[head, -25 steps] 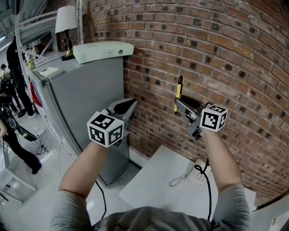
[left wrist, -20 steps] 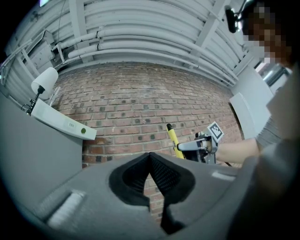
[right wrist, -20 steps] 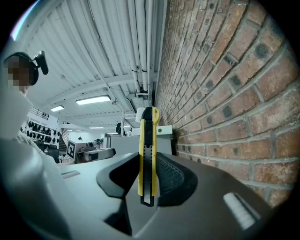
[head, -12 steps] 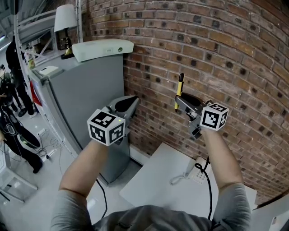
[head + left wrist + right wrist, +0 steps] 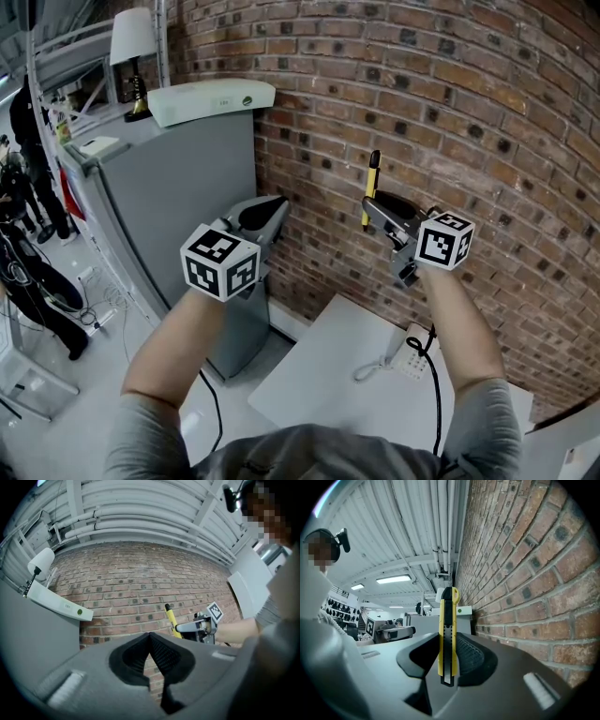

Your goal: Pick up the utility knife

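Observation:
The utility knife (image 5: 373,187) is yellow and black and stands upright, close in front of the brick wall (image 5: 469,112). My right gripper (image 5: 377,216) is shut on its lower part. In the right gripper view the knife (image 5: 448,634) rises between the two pads of that gripper (image 5: 448,641), blade end downward. My left gripper (image 5: 273,212) is held level to the left of it, apart from the knife, shut with nothing in it. In the left gripper view its pads (image 5: 161,651) meet at the tip, and the knife (image 5: 170,620) and right gripper (image 5: 185,627) show beyond.
A tall grey cabinet (image 5: 178,206) stands at the left with a white device (image 5: 211,101) and a lamp (image 5: 133,47) on top. Below my arms lies a white table (image 5: 323,375) with a socket strip and cable (image 5: 408,361). People (image 5: 28,169) stand far left.

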`<state>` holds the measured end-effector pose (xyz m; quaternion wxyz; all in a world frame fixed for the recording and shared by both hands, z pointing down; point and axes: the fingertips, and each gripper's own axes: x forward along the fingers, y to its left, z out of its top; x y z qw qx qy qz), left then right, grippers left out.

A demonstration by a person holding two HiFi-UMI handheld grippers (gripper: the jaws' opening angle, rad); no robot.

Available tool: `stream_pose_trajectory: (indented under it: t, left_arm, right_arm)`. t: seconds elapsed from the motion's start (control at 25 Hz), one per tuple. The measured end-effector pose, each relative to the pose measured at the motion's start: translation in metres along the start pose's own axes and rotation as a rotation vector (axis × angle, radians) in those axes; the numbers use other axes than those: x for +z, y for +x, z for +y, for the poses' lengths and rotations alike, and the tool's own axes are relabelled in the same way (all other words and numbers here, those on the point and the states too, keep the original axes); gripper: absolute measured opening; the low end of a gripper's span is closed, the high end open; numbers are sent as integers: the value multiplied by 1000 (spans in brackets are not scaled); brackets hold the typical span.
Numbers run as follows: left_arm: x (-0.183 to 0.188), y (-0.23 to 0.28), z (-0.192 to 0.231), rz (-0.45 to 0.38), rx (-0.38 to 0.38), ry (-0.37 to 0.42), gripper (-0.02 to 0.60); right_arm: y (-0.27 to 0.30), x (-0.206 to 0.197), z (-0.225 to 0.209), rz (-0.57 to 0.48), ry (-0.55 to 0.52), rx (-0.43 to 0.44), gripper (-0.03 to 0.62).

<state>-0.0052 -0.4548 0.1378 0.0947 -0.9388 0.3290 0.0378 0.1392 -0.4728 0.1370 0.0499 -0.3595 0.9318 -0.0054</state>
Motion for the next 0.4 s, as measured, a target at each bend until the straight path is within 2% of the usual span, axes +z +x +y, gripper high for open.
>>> stream_pose_trajectory:
  t: [0.4]
  left_arm:
    - [-1,0,-2,3,-6,5,-2]
  right_arm:
    - [-1,0,3,1,-5,4,127]
